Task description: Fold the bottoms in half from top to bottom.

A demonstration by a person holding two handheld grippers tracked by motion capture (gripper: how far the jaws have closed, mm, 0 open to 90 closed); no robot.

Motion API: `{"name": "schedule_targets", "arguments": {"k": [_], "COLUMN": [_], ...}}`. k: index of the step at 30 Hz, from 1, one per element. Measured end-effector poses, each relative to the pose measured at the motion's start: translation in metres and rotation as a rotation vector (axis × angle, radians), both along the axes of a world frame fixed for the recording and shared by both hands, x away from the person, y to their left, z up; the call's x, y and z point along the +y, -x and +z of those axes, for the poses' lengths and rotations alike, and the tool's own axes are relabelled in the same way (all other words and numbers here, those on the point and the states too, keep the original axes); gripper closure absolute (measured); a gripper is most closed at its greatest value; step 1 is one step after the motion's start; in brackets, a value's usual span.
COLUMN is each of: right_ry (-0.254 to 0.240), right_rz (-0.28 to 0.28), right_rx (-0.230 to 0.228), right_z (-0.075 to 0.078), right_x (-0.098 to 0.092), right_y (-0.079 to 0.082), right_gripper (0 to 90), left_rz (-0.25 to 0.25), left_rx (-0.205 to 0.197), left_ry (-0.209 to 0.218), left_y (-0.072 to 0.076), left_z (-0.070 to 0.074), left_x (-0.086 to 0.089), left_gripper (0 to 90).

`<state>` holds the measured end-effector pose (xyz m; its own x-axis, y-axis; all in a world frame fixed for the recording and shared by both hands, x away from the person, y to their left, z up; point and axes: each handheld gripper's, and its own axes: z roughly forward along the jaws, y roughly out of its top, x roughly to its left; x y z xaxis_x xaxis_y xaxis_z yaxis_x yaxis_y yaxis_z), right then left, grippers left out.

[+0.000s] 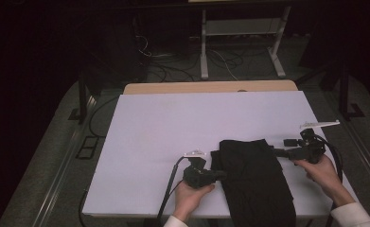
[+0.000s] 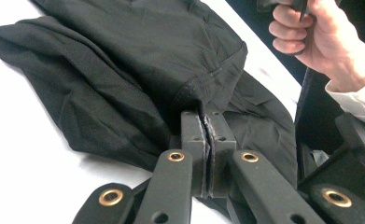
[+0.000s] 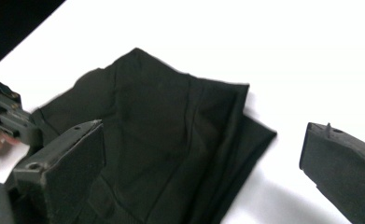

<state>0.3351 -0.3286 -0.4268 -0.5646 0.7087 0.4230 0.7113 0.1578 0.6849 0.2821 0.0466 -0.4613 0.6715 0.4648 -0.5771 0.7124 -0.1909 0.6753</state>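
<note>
The black garment (image 1: pixel 253 179) lies folded on the white table (image 1: pixel 173 123), near its front edge, its lower end hanging over. The left hand-held gripper (image 2: pixel 207 140) is pressed together on a hem at the cloth's left side. The right hand-held gripper (image 1: pixel 286 146) stands spread beside the right edge, nothing between its pads. This looks like mid-fold; next, the right one likely needs a fresh pinch.
</note>
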Motion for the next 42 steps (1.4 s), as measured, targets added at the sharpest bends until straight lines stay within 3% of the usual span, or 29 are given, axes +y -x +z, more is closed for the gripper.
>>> {"name": "schedule_targets", "arguments": {"k": [9,13,22,28,36,42], "right_ry": [0.002,0.006,-0.004,-0.019,0.016,0.039], "right_rz": [-0.002,-0.006,-0.001,-0.003,0.028,0.084], "right_rx": [-0.035,-0.028,0.025,0.034,0.073,0.118], "right_z": [0.010,0.010,0.002,-0.002,-0.010,-0.018], "right_x": [0.004,0.004,0.007,0.007,0.013,0.021], "right_y": [-0.012,-0.020,-0.048,-0.062,-0.067,-0.067], "right_gripper": [0.3,0.6,1.5,5.7,7.8,13.3], "left_rz": [-0.009,-0.013,-0.022,-0.017,-0.018,-0.017], "left_rx": [-0.001,-0.004,-0.002,-0.002,-0.005,-0.003], "left_ry": [-0.004,-0.002,-0.002,-0.001,-0.001,0.002], "left_y": [0.000,-0.001,0.000,0.000,0.000,0.001], "left_z": [0.001,0.001,-0.001,0.000,0.000,-0.001], "left_x": [-0.003,-0.004,-0.006,-0.006,-0.005,-0.006], "left_gripper": [87.5,87.5,87.5,87.5,87.5,87.4]}}
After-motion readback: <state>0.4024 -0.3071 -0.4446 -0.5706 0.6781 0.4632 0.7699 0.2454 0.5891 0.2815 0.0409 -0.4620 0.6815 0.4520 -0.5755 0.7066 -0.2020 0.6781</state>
